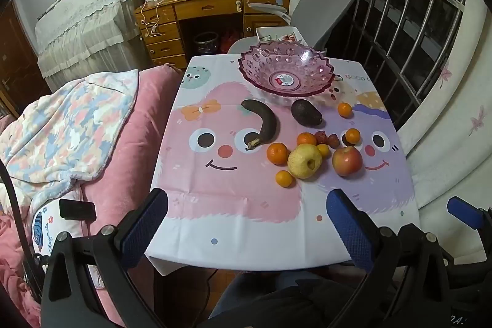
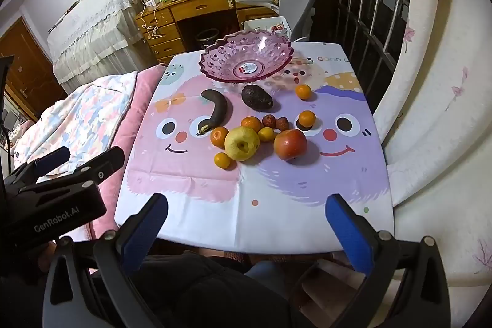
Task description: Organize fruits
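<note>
A pink glass bowl (image 1: 286, 69) (image 2: 246, 59) stands empty at the table's far end. In front of it lie a blackened banana (image 1: 264, 122) (image 2: 216, 111), a dark avocado (image 1: 306, 112) (image 2: 256, 97), a yellow apple (image 1: 304, 160) (image 2: 241, 143), a red apple (image 1: 347, 161) (image 2: 290, 144), several small oranges (image 1: 276, 153) (image 2: 220, 136) and two red dates (image 1: 327, 139) (image 2: 275, 122). My left gripper (image 1: 247, 205) is open and empty over the table's near edge. My right gripper (image 2: 246, 211) is open and empty there too, to the right of the left one.
The table carries a cartoon-face cloth (image 1: 233, 199) (image 2: 292, 183). A bed with pink bedding (image 1: 92, 143) lies on the left. A grey chair (image 1: 326, 5) and a wooden desk (image 1: 200, 8) stand behind the table. A barred window (image 1: 415, 20) is on the right.
</note>
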Motion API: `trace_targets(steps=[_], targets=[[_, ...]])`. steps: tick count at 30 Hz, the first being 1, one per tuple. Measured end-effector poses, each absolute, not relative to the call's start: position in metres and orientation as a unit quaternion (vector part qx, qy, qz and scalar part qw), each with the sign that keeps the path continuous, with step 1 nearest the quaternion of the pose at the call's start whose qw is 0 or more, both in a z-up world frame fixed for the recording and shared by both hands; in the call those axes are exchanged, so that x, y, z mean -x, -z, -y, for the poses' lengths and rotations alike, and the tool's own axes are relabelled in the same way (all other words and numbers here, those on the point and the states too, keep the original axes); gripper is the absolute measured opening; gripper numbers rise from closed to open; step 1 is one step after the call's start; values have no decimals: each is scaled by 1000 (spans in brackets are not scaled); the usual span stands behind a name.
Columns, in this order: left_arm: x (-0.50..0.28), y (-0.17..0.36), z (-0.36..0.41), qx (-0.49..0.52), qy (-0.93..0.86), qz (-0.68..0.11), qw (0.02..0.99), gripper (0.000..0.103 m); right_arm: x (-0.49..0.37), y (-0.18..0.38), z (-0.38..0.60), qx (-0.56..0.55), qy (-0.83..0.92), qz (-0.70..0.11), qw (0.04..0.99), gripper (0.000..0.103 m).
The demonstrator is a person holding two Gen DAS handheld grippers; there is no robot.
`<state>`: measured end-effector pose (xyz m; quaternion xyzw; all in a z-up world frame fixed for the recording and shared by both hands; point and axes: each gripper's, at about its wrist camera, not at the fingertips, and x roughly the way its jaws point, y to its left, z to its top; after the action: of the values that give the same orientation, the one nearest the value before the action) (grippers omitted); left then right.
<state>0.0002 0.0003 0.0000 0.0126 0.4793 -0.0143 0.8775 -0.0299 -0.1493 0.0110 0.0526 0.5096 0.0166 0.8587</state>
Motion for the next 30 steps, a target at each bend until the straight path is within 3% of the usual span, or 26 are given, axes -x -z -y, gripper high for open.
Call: trace_targets(steps=[30], targets=[[-1,2,-8,-26,24,-485,874,102,32,-9,138,-40,-5,-510,859,103]])
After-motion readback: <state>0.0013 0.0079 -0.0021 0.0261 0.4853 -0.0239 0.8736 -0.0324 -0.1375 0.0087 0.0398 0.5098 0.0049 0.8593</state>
